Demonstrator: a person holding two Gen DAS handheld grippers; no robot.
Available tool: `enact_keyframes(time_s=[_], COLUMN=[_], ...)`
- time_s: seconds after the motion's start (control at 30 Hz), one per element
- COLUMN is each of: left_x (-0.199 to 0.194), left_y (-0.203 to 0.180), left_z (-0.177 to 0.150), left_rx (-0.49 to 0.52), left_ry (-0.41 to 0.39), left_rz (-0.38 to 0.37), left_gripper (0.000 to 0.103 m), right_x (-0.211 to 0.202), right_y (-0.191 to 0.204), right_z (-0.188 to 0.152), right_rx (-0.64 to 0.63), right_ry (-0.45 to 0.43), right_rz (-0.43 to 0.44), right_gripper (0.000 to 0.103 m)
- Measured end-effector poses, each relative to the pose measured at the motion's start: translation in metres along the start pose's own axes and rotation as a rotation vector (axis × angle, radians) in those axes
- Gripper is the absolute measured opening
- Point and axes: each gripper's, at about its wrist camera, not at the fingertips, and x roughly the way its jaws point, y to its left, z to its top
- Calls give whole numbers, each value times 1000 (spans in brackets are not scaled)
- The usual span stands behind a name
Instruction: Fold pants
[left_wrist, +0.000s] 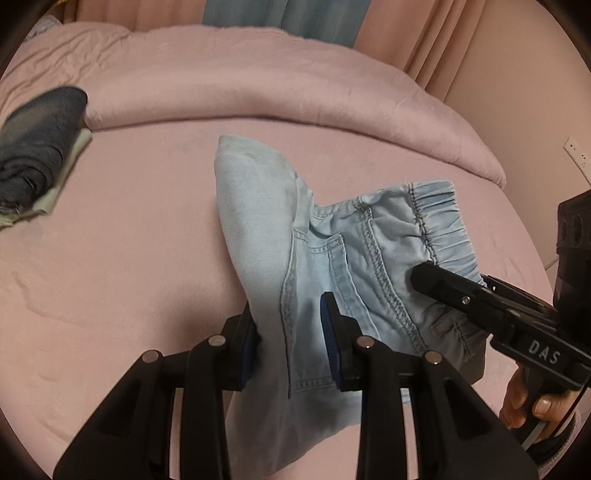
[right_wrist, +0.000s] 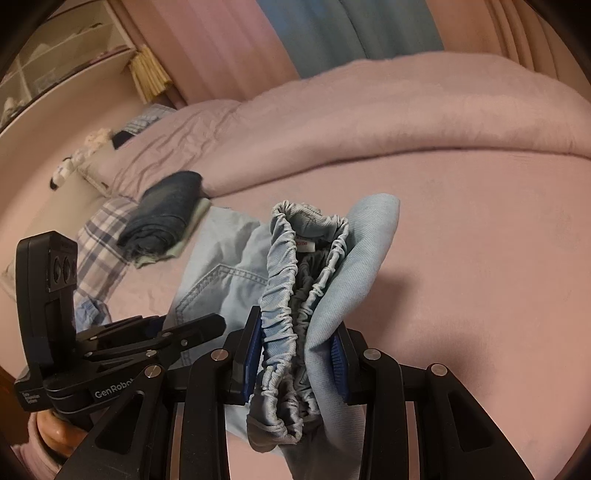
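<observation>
Both grippers, left (left_wrist: 291, 339) and right (right_wrist: 299, 354), clamp the pants (left_wrist: 332, 266) over the bed's (left_wrist: 129, 258) middle; soft, floppy denim, so grab the thick waistband (right_wrist: 280, 295).

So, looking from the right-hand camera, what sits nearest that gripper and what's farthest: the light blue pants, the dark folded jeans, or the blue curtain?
1. Light blue pants: clamped in the right gripper, elastic waistband between its jaws.
2. Dark folded jeans: on the bed, off to the left.
3. Blue curtain: at the back, beyond the pink duvet.
</observation>
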Motion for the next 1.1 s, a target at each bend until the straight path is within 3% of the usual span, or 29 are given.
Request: enact_keyframes(time_s=[0.1,0.23,0.37,0.6,0.7,0.83,0.97,1.0,1.1], left_x=[12,22,29,28,39,28,0,-8,-37], left_y=[5,18,27,46,50,40,21,20,11], left_z=[-2,-5,-13,-23,-27,-25,-27,-27,-28], left_rx=[8,-9,-9,-48,-52,-46,6,1,-21], left_ry=[15,37,60,66,93,95,62,54,23], left_rz=[40,70,114,134,150,202,250,251,240], left_gripper=[31,39,67,91,100,100,100,101,102], right_x=[16,23,20,5,22,26,5,-3,-26], right_y=[-20,-59,-79,-59,-60,-64,-45,-39,-24], right_z=[0,-4,-13,-12,-19,-19,-15,-15,-16], right_rx=[61,206,264,140,109,130,86,76,65], right_ry=[46,78,100,62,129,144,125,111,78], right_rz=[-24,-32,-79,-169,-236,-238,-252,-247,-259], right_gripper=[40,55,69,75,75,76,77,79,99])
